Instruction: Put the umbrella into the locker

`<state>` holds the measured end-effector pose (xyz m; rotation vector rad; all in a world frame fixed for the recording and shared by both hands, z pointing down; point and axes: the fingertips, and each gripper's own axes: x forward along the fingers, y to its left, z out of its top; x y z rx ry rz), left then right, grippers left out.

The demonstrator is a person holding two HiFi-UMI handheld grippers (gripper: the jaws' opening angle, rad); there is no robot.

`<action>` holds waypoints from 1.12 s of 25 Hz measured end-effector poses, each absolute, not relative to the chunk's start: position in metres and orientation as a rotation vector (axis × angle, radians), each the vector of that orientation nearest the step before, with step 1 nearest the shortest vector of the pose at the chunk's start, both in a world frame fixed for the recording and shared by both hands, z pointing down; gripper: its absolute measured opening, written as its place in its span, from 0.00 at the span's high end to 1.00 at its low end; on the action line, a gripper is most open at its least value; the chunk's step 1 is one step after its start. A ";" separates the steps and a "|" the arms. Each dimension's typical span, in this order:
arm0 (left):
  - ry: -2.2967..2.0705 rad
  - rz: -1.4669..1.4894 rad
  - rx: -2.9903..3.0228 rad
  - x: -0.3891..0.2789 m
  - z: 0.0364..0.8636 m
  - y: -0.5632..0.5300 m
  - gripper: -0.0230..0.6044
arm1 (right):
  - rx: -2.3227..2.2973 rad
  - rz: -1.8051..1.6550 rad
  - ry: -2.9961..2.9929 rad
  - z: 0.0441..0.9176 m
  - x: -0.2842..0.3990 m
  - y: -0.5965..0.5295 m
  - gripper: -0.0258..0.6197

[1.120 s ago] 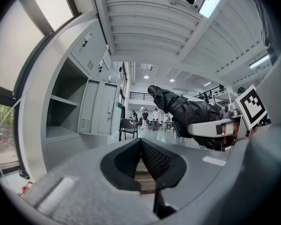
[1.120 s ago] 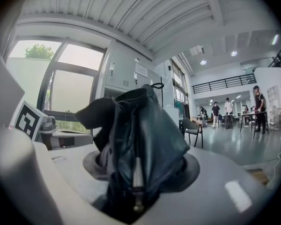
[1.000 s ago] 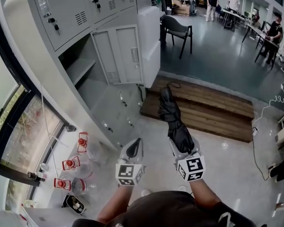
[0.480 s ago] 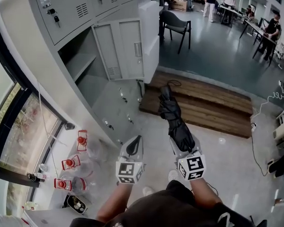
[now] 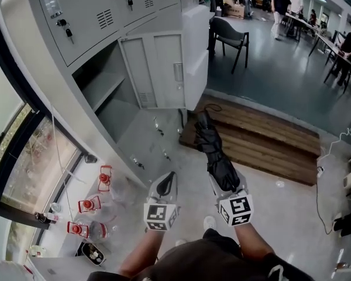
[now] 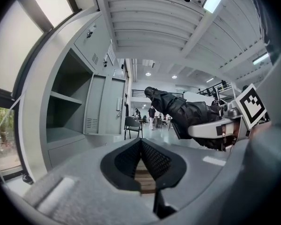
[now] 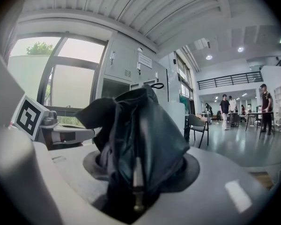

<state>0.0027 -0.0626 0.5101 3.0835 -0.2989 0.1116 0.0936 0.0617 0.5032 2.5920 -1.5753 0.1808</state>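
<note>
The umbrella (image 5: 213, 151) in the right hand-held gripper (image 5: 224, 180) is black. That gripper's cube (image 5: 235, 208) bears black-and-white squares. The locker (image 5: 155, 69) ahead is pale grey, and the wooden platform (image 5: 263, 139) beyond is brown-planked.

Legible text: none that we can read.
- White label (image 7: 145, 60) on an upper locker door: print too small.
- Square markers on the left tongs' cube (image 5: 158, 214) and the right tongs' cube (image 5: 236, 208): black-and-white patterns, no letters or digits.
</note>
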 end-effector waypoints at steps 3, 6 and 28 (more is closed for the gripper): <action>-0.340 0.119 3.080 0.019 0.509 -0.070 0.96 | 2.571 0.182 -1.608 0.504 0.113 0.051 0.60; -0.384 0.126 3.076 0.035 0.509 -0.077 0.96 | 2.542 0.191 -1.650 0.506 0.131 0.040 0.60; -0.904 0.229 2.944 0.075 0.529 -0.113 0.96 | 2.235 0.241 -2.045 0.530 0.213 -0.022 0.60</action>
